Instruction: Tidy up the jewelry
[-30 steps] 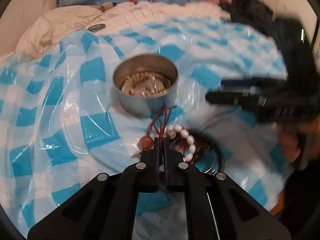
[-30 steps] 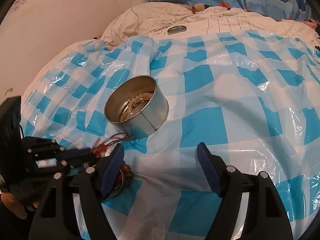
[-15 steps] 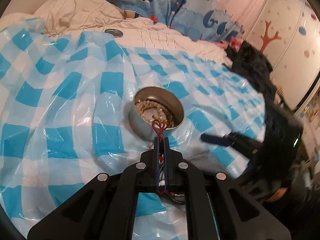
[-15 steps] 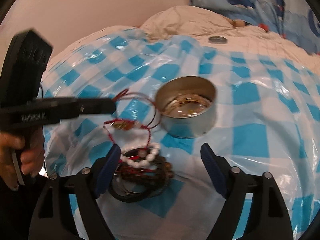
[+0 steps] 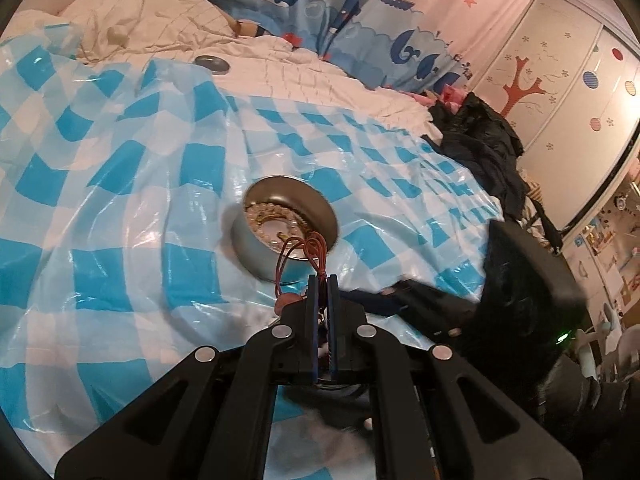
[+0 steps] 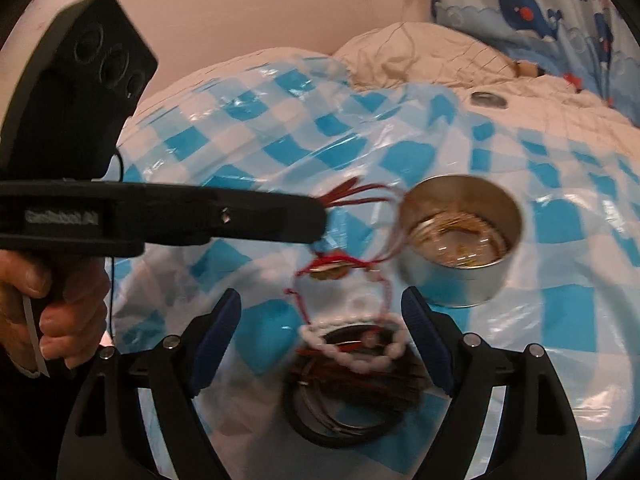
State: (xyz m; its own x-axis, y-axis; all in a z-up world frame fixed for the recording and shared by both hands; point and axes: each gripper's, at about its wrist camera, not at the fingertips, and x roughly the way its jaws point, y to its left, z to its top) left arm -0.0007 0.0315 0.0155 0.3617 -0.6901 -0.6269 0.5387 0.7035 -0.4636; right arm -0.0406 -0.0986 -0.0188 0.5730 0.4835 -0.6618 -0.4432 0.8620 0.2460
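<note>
On the bed: blue-and-white checked plastic sheet (image 6: 540, 304) is covering it.
Left tool (image 5: 322, 280): is clamping shut on the red-cord bracelet with white beads (image 6: 348, 344), which is hanging just left of the tin.
Right tool (image 6: 322, 340): is gaping wide, gripping nothing, above the dark bangle pile (image 6: 352, 396).
Round silver tin (image 6: 460, 240): is sitting right of the cord, beads (image 5: 272, 216) lying inside.
</note>
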